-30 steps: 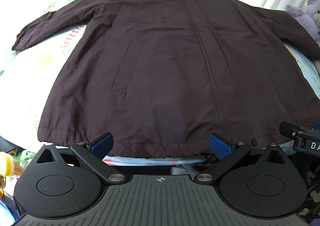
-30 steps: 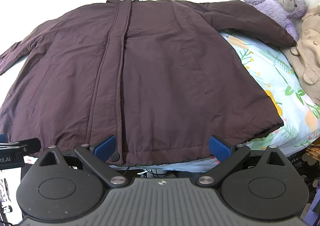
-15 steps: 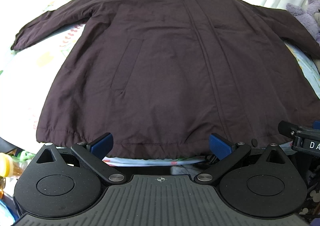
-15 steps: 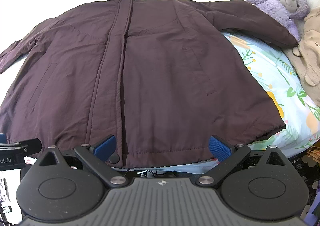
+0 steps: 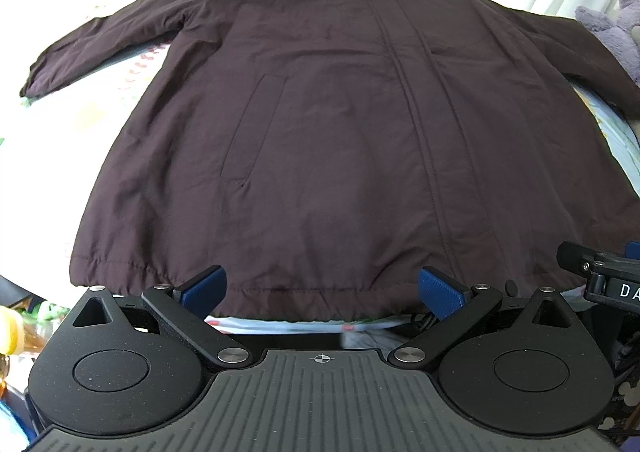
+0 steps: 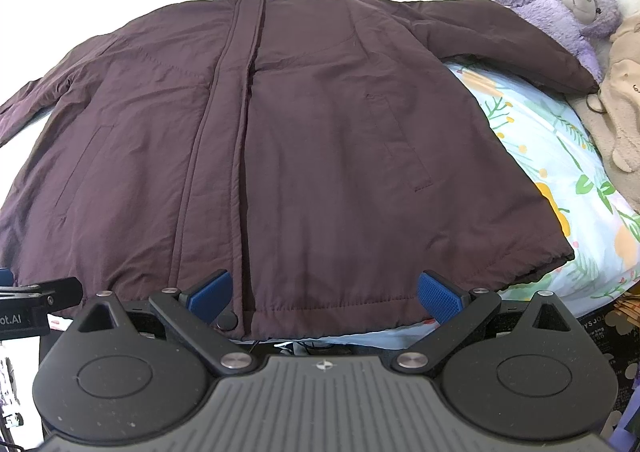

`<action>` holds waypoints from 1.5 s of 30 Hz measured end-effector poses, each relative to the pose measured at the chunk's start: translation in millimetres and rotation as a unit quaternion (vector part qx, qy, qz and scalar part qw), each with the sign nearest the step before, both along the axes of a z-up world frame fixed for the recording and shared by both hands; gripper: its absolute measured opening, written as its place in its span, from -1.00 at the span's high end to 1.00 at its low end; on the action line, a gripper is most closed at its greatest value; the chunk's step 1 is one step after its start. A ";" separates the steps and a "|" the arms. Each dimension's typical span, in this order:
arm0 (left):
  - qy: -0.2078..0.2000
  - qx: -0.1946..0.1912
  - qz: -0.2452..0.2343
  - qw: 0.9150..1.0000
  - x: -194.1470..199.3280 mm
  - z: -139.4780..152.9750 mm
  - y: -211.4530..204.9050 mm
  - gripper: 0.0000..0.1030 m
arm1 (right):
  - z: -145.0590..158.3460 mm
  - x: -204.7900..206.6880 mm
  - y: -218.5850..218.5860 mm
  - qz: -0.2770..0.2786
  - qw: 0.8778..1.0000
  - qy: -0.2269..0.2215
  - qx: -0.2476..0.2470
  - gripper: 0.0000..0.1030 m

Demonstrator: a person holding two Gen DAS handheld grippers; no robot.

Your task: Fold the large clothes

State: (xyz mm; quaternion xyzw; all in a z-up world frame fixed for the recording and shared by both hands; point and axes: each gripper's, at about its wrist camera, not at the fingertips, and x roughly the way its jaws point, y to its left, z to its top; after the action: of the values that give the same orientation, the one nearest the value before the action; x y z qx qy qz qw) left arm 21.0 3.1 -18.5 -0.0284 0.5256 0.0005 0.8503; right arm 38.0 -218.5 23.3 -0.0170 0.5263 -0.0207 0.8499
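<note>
Here both tongs, left (image 5: 321,289) and right (image 6: 325,291), hang spread and empty just short of the coat (image 5: 340,132) hem; probably best to pinch each hem corner squarely before folding.

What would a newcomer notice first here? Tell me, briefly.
A large dark plum jacket lies spread flat, front up, across a floral bedsheet, sleeves out to both sides. A purple teddy bear sits at the far right by one cuff. Both grippers, left gripper and right gripper, hover at the hem with jaws open.
</note>
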 end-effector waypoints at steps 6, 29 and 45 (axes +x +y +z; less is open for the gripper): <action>0.004 -0.002 0.000 1.000 4.4 -1.7 1.2 -1.00 | -3.7 4.4 -2.9 -0.004 1.000 0.004 0.005 -0.93; -0.079 -0.044 0.124 0.988 106.3 18.5 39.3 -1.00 | -11.1 129.7 -233.6 -0.280 0.858 -0.217 0.373 -0.92; -0.084 -0.010 0.157 0.984 201.0 -43.4 24.1 -1.00 | -96.1 194.5 -429.8 -0.509 0.728 -0.280 0.363 0.13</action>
State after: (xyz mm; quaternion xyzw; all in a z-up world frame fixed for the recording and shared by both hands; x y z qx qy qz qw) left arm 221.9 27.2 -61.9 -0.1191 0.4411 0.1261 0.8805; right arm 232.5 -648.2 -72.9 0.5699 0.1620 -0.2619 0.7618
